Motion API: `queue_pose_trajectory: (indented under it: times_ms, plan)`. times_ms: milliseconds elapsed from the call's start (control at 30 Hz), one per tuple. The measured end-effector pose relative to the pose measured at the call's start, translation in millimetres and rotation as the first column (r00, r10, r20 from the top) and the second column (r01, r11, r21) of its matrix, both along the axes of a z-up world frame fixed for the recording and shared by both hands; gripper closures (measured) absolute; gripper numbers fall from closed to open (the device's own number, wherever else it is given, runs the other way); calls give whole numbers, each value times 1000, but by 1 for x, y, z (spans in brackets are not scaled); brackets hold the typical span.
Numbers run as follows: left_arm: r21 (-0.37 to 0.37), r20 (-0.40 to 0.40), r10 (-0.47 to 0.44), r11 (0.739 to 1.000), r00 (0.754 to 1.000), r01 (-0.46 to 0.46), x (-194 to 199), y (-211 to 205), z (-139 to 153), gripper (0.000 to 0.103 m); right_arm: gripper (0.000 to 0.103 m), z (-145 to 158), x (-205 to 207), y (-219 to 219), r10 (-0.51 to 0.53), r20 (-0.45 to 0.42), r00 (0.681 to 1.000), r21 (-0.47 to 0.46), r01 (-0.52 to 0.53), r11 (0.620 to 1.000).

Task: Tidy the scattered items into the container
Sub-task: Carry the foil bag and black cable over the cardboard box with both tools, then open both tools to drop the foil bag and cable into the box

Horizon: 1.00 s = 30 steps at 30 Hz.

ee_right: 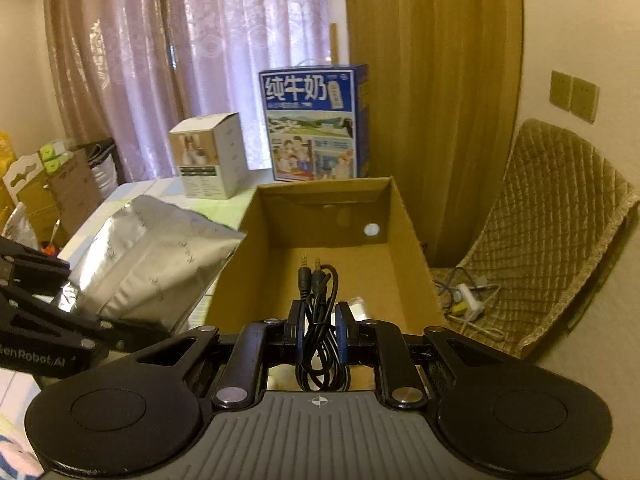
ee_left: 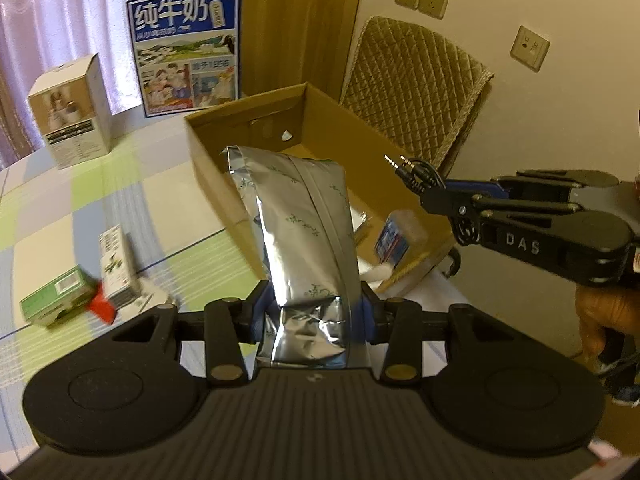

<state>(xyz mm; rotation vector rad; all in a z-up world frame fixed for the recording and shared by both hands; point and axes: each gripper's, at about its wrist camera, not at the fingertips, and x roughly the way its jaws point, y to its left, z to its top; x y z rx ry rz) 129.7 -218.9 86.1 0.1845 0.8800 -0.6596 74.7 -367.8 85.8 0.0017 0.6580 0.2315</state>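
Over the checked tablecloth, the left gripper clamps a foil pouch and the right gripper a coiled audio cable, the cardboard box just ahead; released early, either may catch its rim.

Legible markings in the two wrist views.
The large characters "纯牛奶" are printed in white on the blue milk carton standing at the far edge of the table; the smaller print beneath them cannot be read. "DAS" is embossed on the black body of the right gripper, seen in the left wrist view. "enRobot.AI", its first letters cut off by the frame edge, is printed on the left gripper in the right wrist view.
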Motion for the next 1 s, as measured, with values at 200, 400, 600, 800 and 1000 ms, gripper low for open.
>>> queue_pose_trajectory:
  times_ms: [200,400,600,800,1000]
  plan:
    - [-18,-2,5,1000,1000,-5,17,-28,0,64,91,-6,13,-16,-12,-11,1000,2,12,1000]
    - [-25,0,5,1000,1000,-5,31,-46,-1,64,91,-10,30,-21,-14,-15,1000,-1,14,1000]
    - [-25,0,14,1000,1000,-14,42,-55,-6,64,91,-10,40,-23,-14,-17,1000,-2,14,1000]
    - [-30,-1,31,999,1000,-31,54,-59,-11,64,91,-15,54,-28,-16,-25,1000,-5,16,1000]
    - [-40,-5,50,998,999,-50,65,-62,-15,64,91,-22,64,-28,-17,-36,999,-5,17,1000]
